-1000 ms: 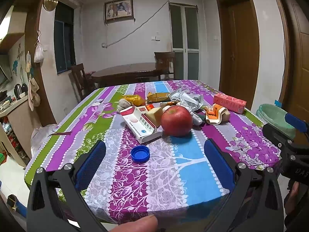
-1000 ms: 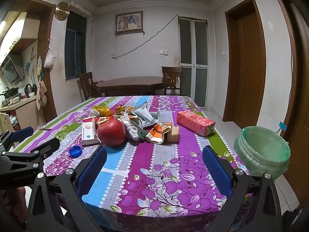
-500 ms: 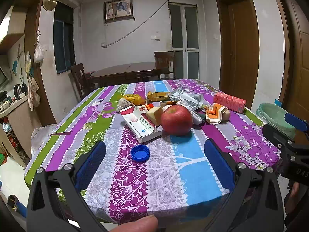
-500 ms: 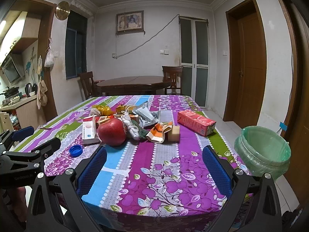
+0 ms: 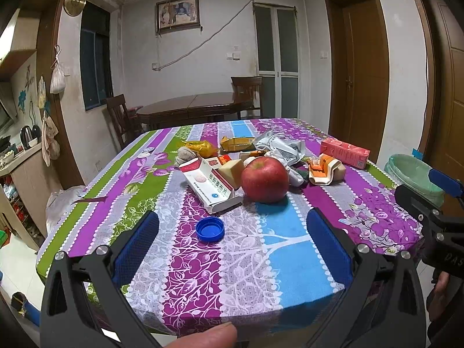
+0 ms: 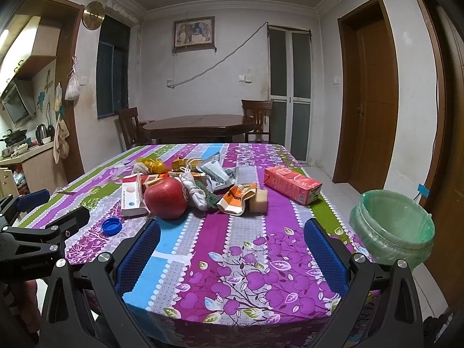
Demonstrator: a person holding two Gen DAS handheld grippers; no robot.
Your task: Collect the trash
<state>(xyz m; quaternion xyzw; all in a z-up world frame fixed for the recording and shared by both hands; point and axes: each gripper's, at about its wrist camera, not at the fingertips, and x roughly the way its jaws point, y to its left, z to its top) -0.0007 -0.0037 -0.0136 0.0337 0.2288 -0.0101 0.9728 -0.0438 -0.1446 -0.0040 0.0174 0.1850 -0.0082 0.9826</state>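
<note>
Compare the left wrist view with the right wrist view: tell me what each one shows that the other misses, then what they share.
Only the left wrist view shows the person's fingertip at its bottom edge and the right gripper from the side, jaws open.

Only the right wrist view shows the whole green-lined trash bin on the floor beside the table, and the left gripper from the side.

Both show the red apple, the blue bottle cap, the white medicine box, the pink carton and the striped floral tablecloth.
</note>
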